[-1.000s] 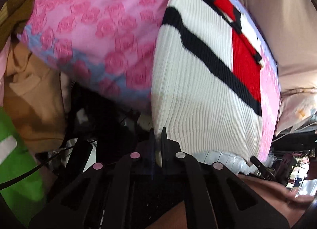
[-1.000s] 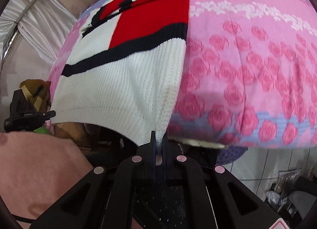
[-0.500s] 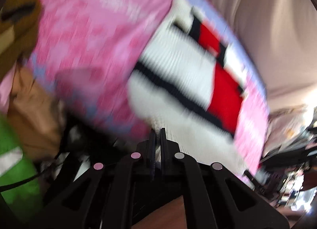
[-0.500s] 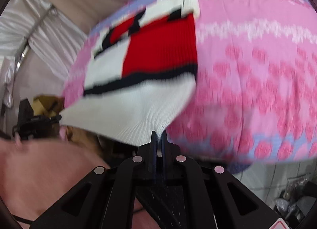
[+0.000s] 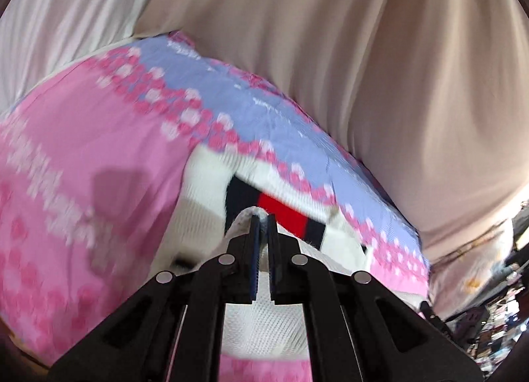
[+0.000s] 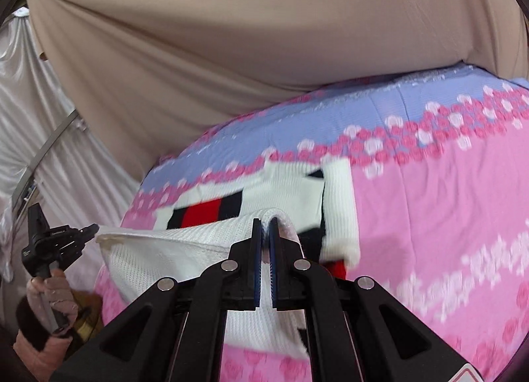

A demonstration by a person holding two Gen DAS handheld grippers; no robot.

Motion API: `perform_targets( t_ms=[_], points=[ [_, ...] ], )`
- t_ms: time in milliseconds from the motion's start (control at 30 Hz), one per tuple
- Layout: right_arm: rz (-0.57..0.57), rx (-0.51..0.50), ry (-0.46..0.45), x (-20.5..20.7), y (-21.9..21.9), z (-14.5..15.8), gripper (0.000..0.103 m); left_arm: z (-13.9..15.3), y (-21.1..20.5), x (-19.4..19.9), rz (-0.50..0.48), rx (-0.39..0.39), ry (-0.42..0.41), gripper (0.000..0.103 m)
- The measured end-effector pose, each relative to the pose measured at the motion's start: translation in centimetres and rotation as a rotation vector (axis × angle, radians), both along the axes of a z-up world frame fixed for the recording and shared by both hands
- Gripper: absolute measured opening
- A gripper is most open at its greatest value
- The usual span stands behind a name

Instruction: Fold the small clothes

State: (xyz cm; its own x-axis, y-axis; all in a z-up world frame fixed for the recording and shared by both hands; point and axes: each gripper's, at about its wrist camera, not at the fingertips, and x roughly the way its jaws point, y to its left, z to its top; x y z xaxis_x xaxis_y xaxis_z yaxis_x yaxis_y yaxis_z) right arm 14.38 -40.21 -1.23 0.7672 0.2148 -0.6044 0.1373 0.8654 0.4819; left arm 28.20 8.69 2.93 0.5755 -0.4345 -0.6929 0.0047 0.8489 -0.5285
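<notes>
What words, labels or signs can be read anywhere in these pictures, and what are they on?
None can be read for certain.
Small white print on the black left hand-held gripper, seen from the right wrist camera: too small to read.
Red-edged warning triangle sticker on the right hand-held gripper: cut off by the frame, unreadable.
White, red and navy knitted sweater and pink rose-print bedsheet: pattern only, no lettering.

Sweater [image 6: 297,183] on bedspread [image 6: 429,216], lower hem lifted and doubled over upper part. Right gripper [image 6: 265,226] at one hem corner, left gripper [image 5: 261,221] at the other, to its left, hem stretched between. Sleeve [image 6: 339,210] just right of right gripper. Curtain [image 6: 215,68] behind bedspread.
</notes>
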Motion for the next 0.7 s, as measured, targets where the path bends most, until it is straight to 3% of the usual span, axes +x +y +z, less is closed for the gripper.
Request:
perform_targets(
  t_ms=[133, 367, 433, 533, 567, 600, 633, 700],
  points=[
    [-0.033, 0.006, 0.034, 5.4, -1.0, -1.5, 0.003, -1.3, -2.1, 4.7, 0.003, 0.05, 0.012, 0.003],
    [-0.106, 0.055, 0.141, 12.3, -2.5, -7.1, 0.005, -7.4, -4.7, 11.5, -0.002, 0.156, 0.109, 0.003],
    [-0.141, 0.077, 0.153, 13.0, -2.9, -7.9, 0.014, -8.8, -5.1, 12.5, 0.004, 0.175, 0.116, 0.007],
    [-0.219, 0.118, 0.117, 12.6, -4.4, -7.6, 0.019, -10.1, -4.3, 13.4, 0.063, 0.172, 0.118, 0.008],
    [-0.235, 0.121, 0.115, 12.2, -4.7, -7.3, 0.027, -9.9, -3.5, 13.2, 0.089, 0.161, 0.104, 0.009],
    [-0.241, 0.117, 0.113, 11.7, -4.9, -7.0, 0.038, -9.6, -2.8, 12.8, 0.1, 0.143, 0.086, 0.013],
    [-0.242, 0.111, 0.117, 10.9, -5.0, -6.7, 0.042, -9.1, -1.8, 12.0, 0.101, 0.123, 0.068, 0.017],
    [-0.221, 0.09, 0.131, 8.3, -4.8, -6.6, 0.049, -8.5, -0.6, 10.4, 0.082, 0.128, 0.06, 0.039]
  ],
)
